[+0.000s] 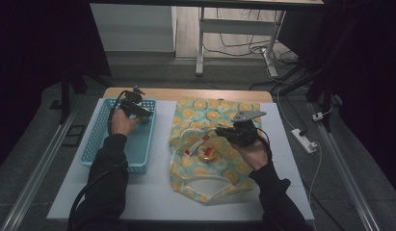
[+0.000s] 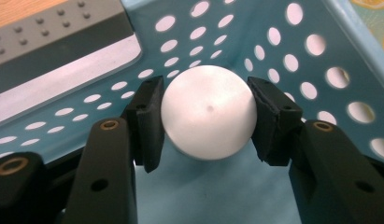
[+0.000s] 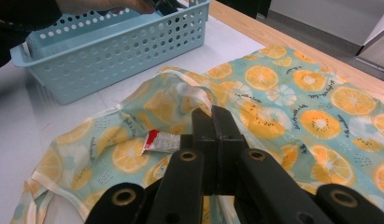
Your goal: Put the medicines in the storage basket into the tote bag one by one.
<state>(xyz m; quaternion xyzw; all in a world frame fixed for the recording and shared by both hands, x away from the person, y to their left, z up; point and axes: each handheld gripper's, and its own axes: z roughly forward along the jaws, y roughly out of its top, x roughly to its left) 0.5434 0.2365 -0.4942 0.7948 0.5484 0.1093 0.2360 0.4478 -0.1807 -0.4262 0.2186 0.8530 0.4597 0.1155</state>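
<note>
Here the white ball [image 2: 208,112] sits between the left gripper [image 2: 206,119] jaws, seemingly touching both.

One blue perforated basket [image 1: 138,159], one white ball [image 2: 208,112], one orange-slice patterned cloth bag [image 1: 224,113], one red-and-white tube [image 1: 195,146], one round gold-lidded jar [image 1: 206,153] and two hand-held grippers, left [image 1: 146,115] and right [image 1: 219,131], share the table.

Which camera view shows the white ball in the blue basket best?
The left gripper view: the white ball sits large between the left gripper pads, inside the blue basket. In the high view the hand hides it; the right gripper view shows the basket's outside.
</note>
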